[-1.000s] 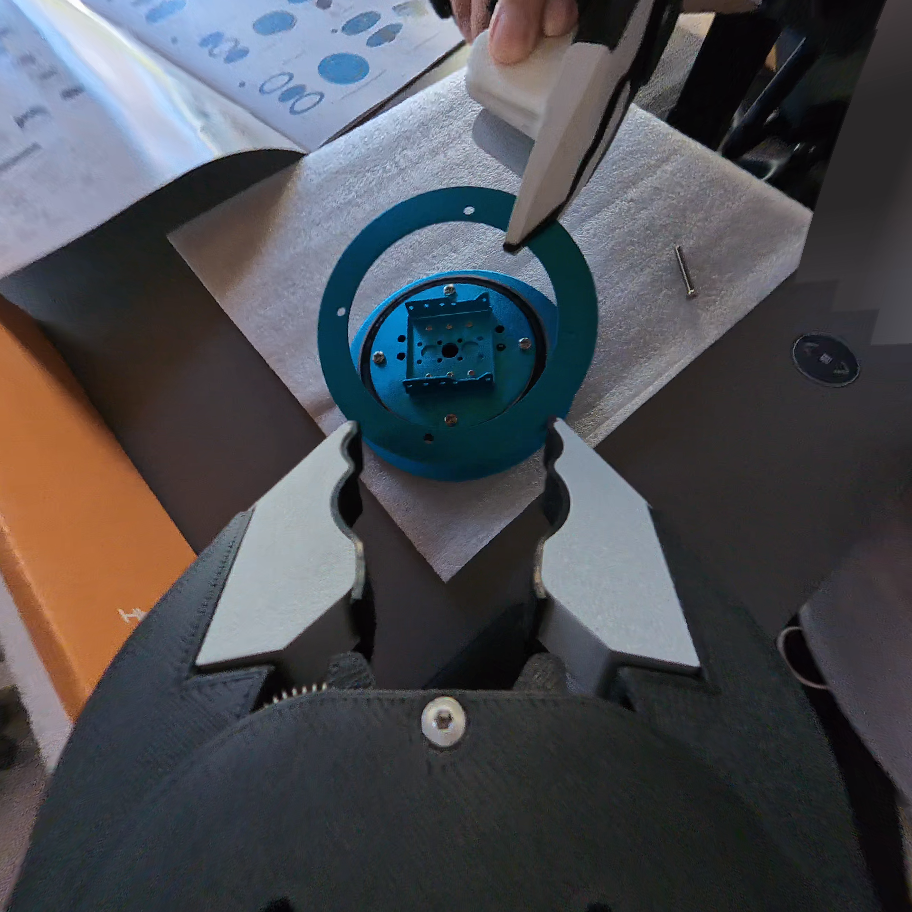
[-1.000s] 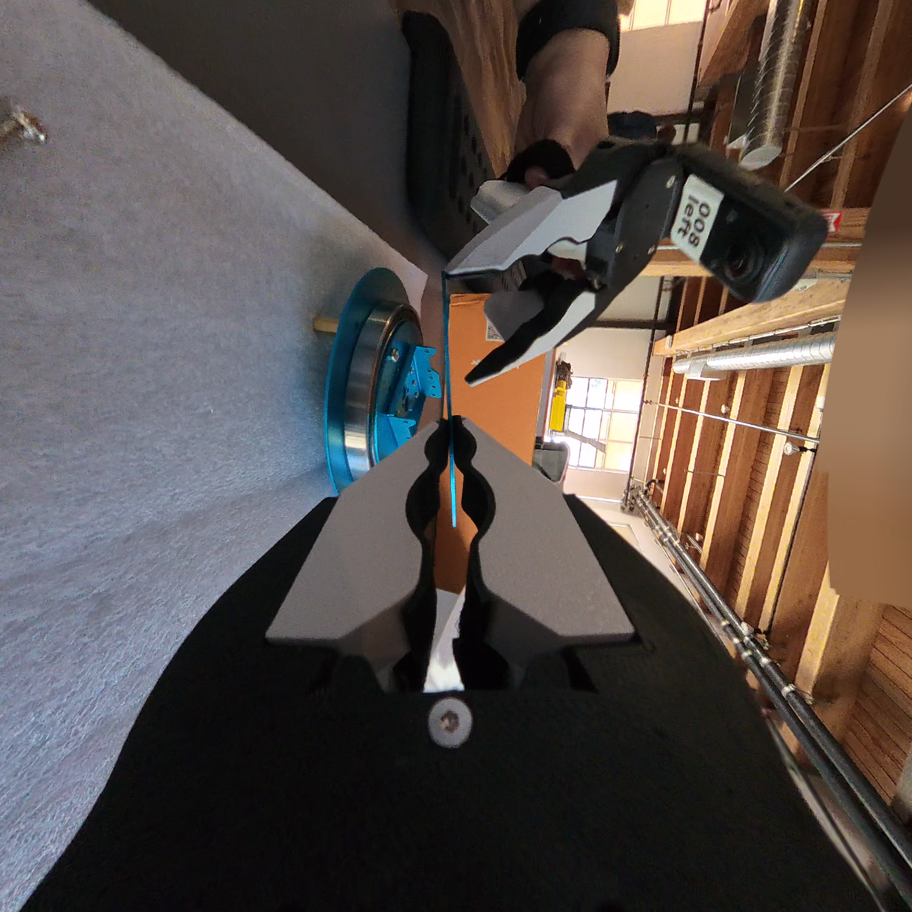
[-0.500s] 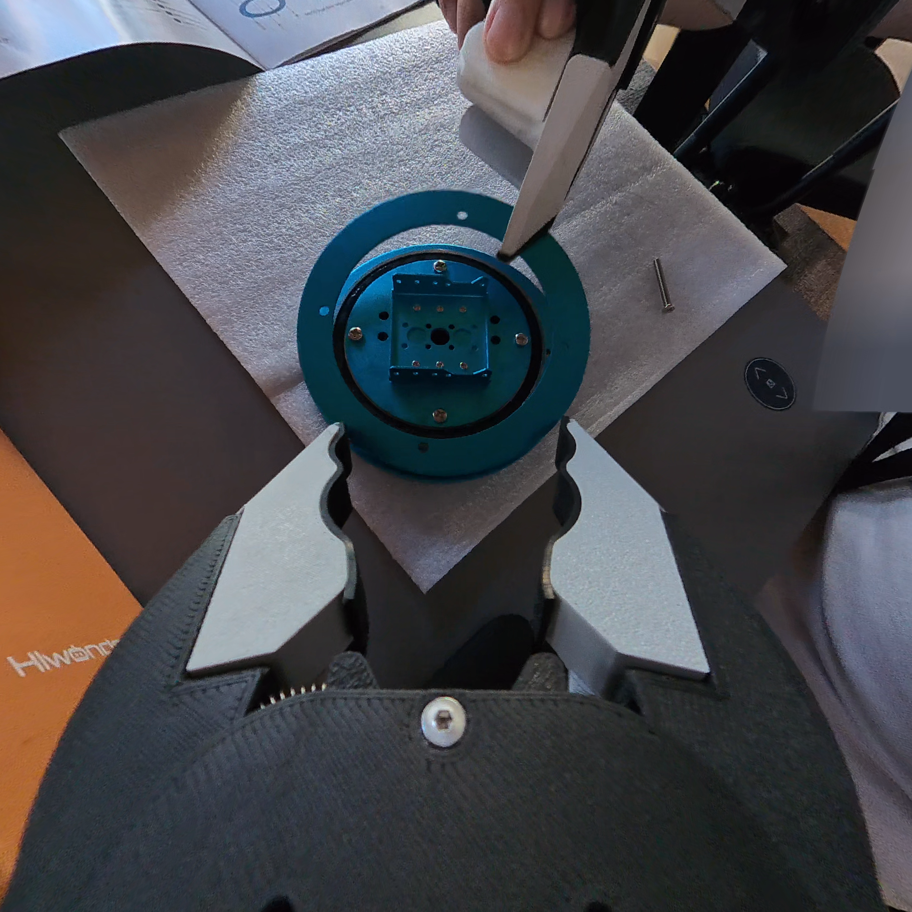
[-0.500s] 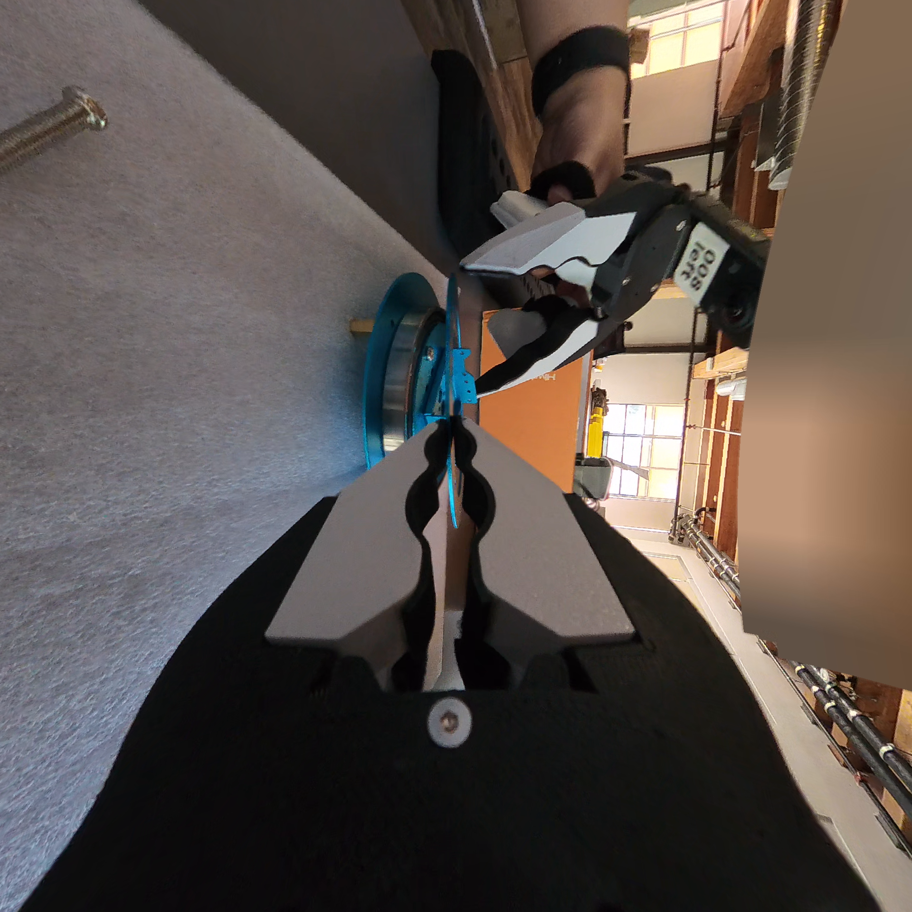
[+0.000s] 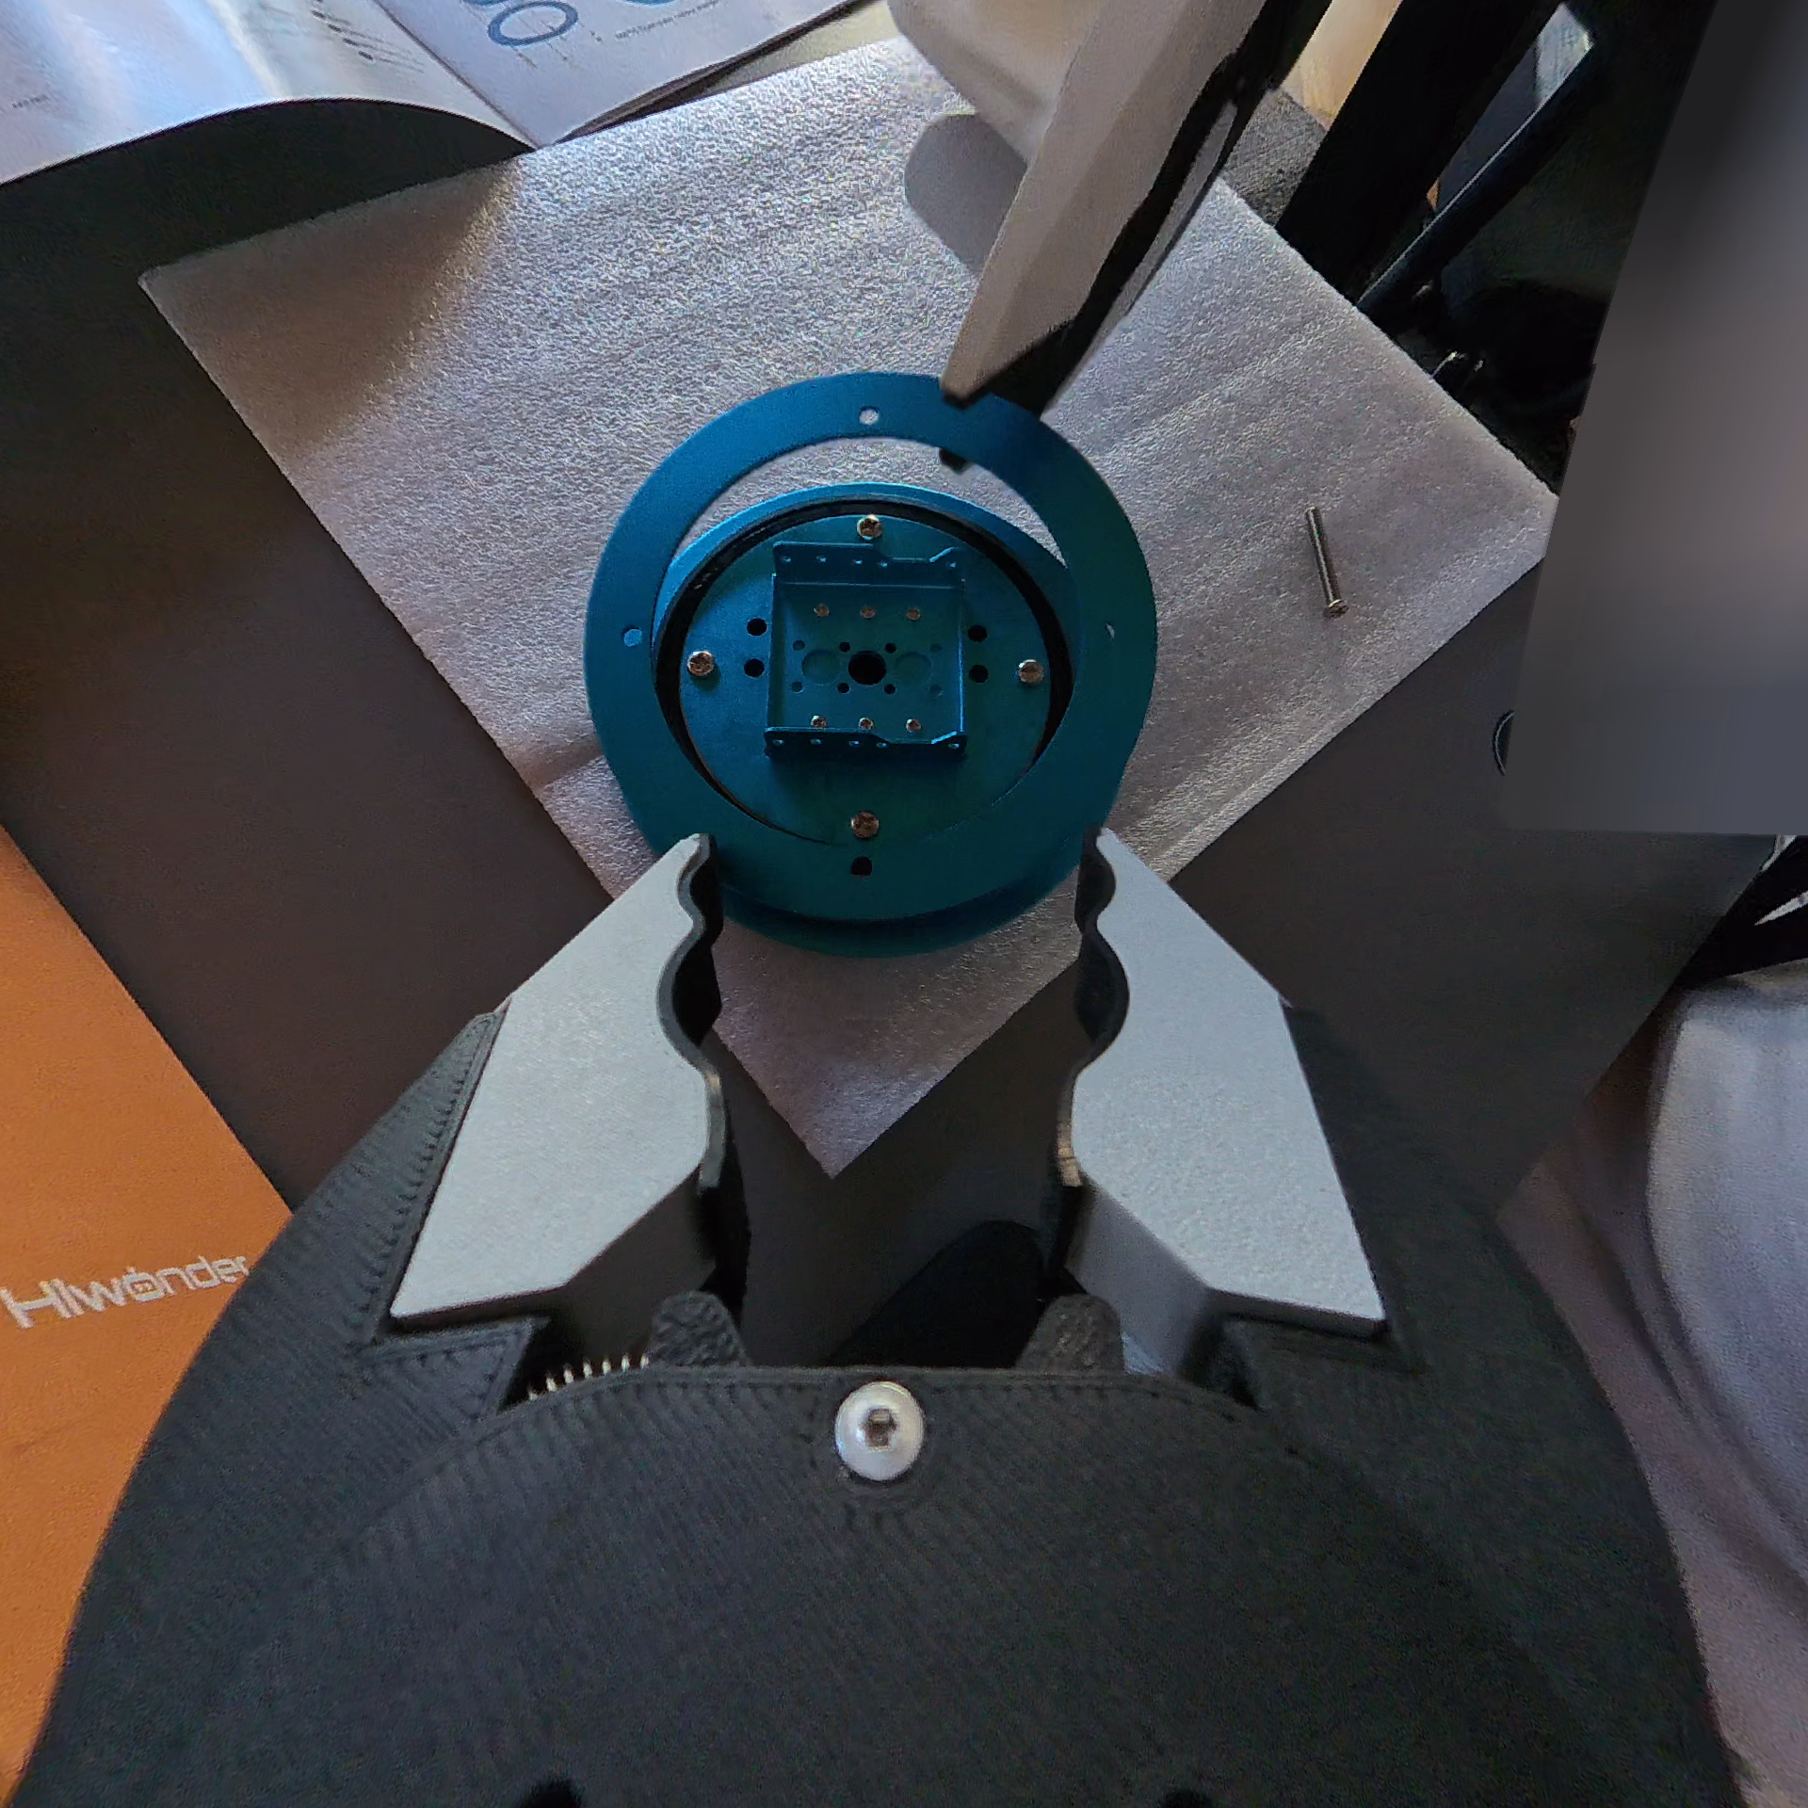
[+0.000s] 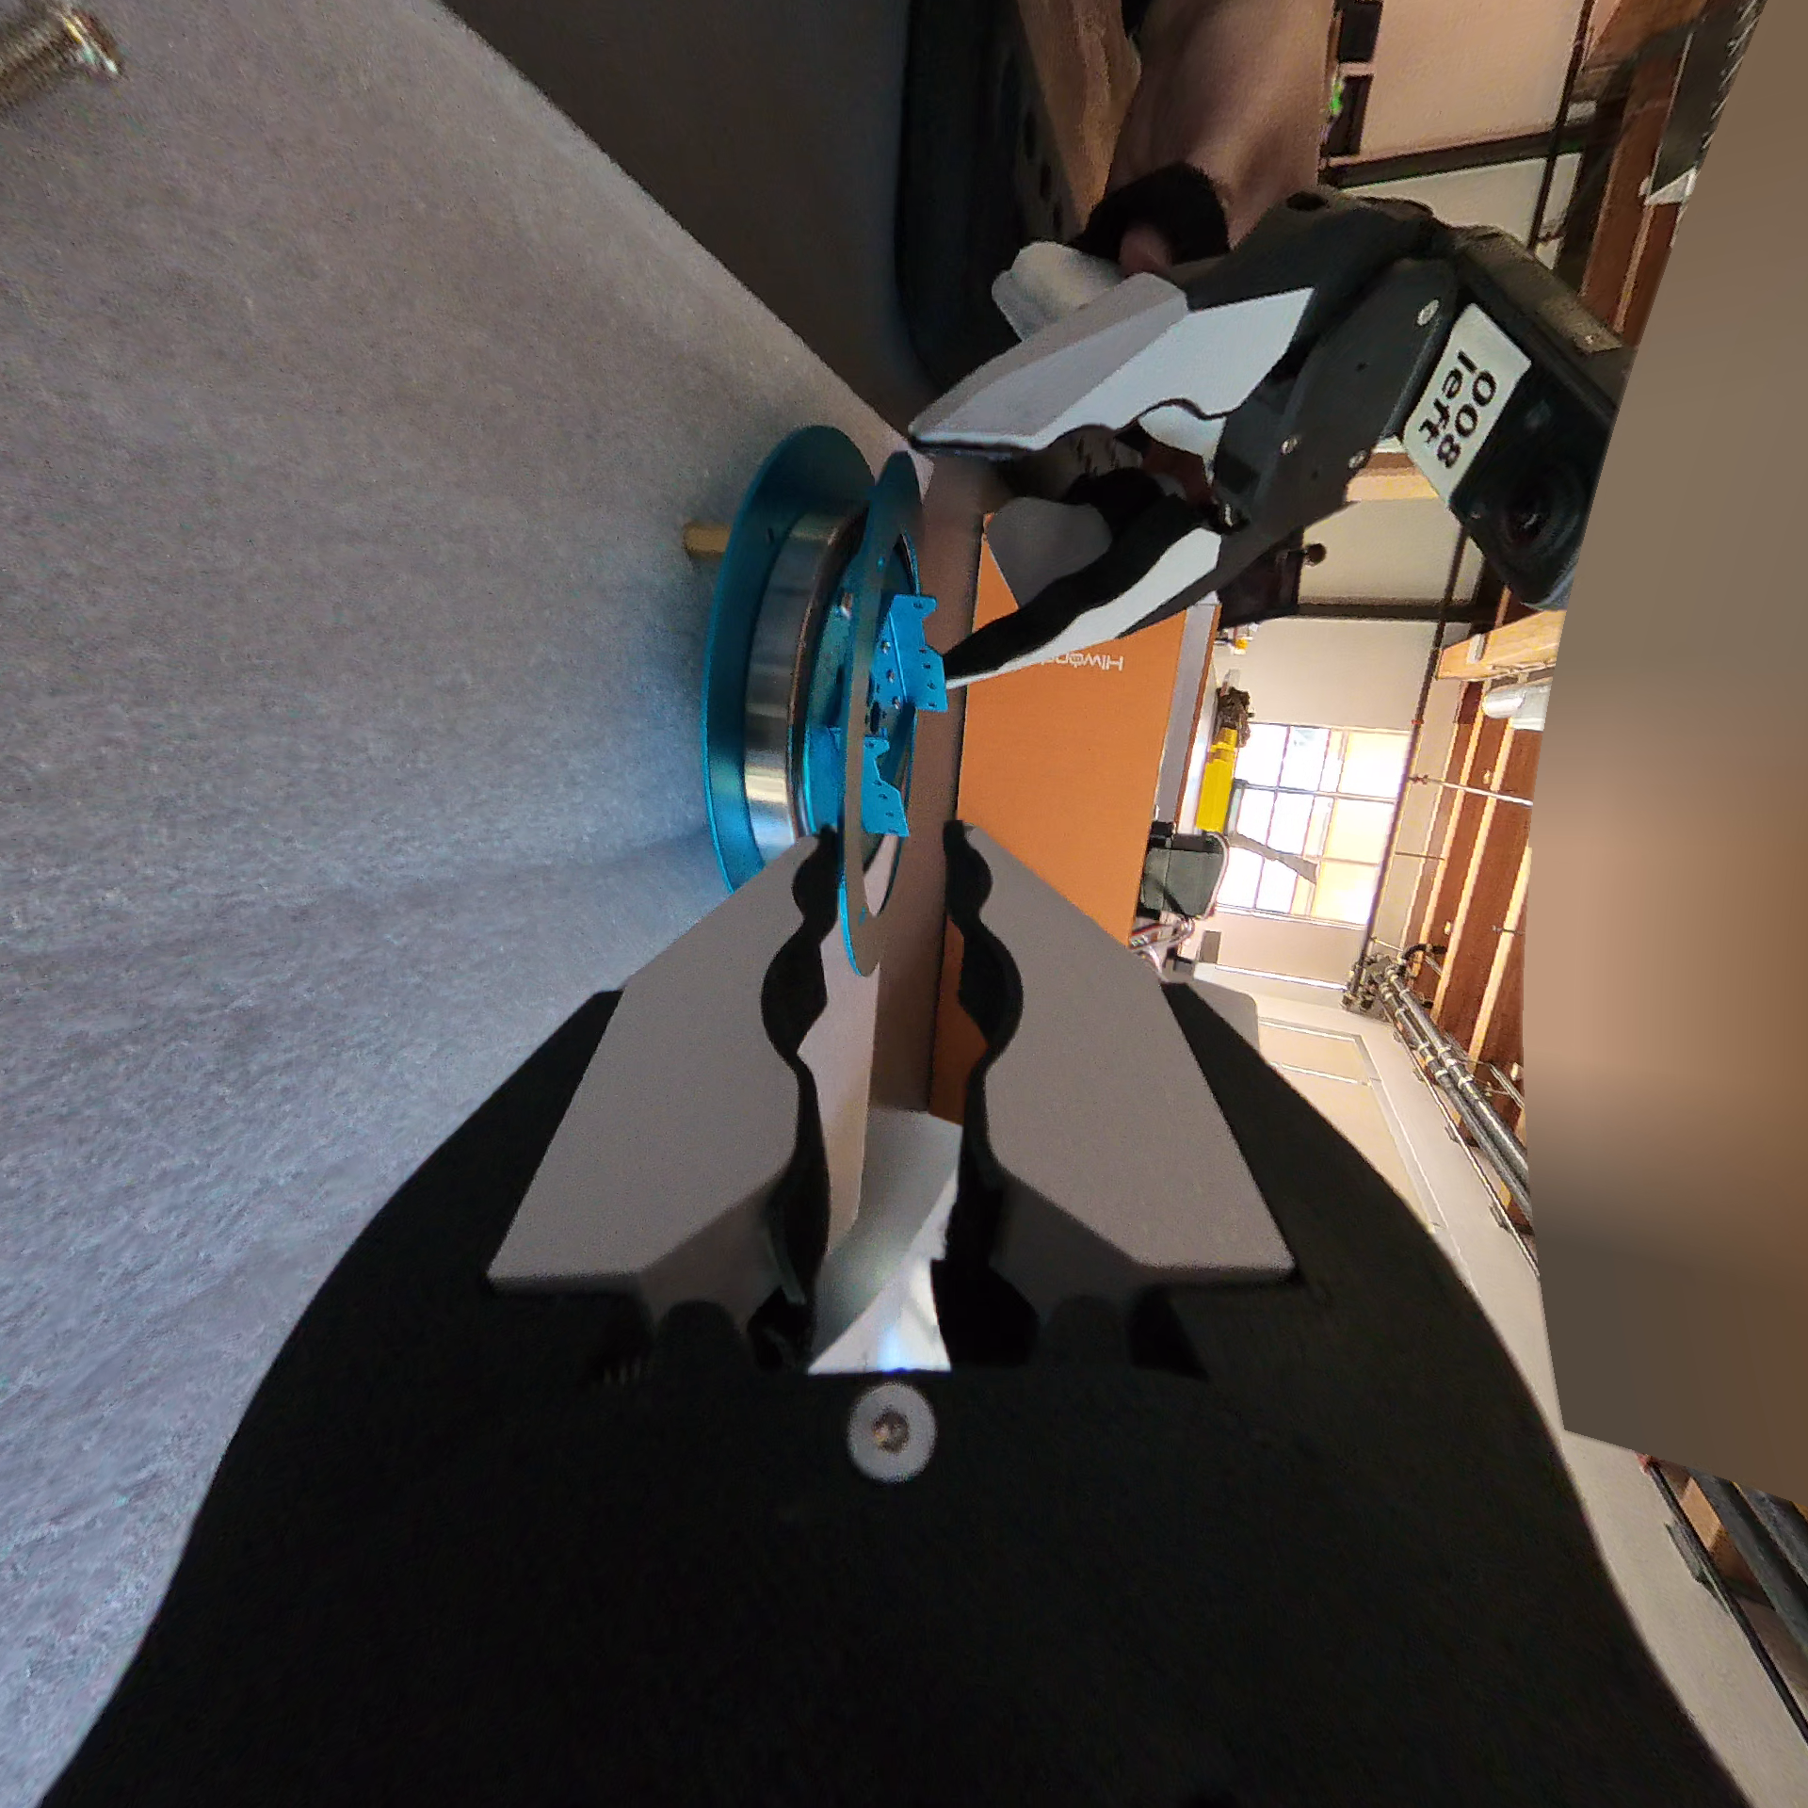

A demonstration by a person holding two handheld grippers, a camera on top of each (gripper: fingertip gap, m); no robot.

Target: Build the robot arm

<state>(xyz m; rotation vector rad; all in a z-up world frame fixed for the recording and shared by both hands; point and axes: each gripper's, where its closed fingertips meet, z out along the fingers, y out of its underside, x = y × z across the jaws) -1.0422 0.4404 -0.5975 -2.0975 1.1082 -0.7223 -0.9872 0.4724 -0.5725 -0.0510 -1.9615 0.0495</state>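
A thin blue ring [image 5: 695, 479] lies tilted over a round blue base [image 5: 724, 744] with a square bracket [image 5: 866, 675] on a grey foam sheet [image 5: 489, 372]. My left gripper [image 5: 895, 861] is open, its fingertips either side of the base's near edge. My right gripper [image 6: 890, 836] is open; the ring's edge [image 6: 861, 920] stands loose between its jaws, close to the left finger. In the left wrist view its fingers [image 5: 1008, 323] straddle the ring's far edge. The base [image 6: 773, 665] and the left gripper [image 6: 944, 558] show in the right wrist view.
A loose screw [image 5: 1323, 563] lies on the foam to the right; it also shows in the right wrist view [image 6: 59, 59]. An orange box [image 5: 98, 1125] lies at the left, an open booklet [image 5: 293, 59] behind. A person's clothing is at the right edge. Some 8 cm of space lies between my two pairs of fingers.
My right gripper has opened and let go of the blue ring, which now rests tilted over the base. My left gripper has moved in closer to the base.
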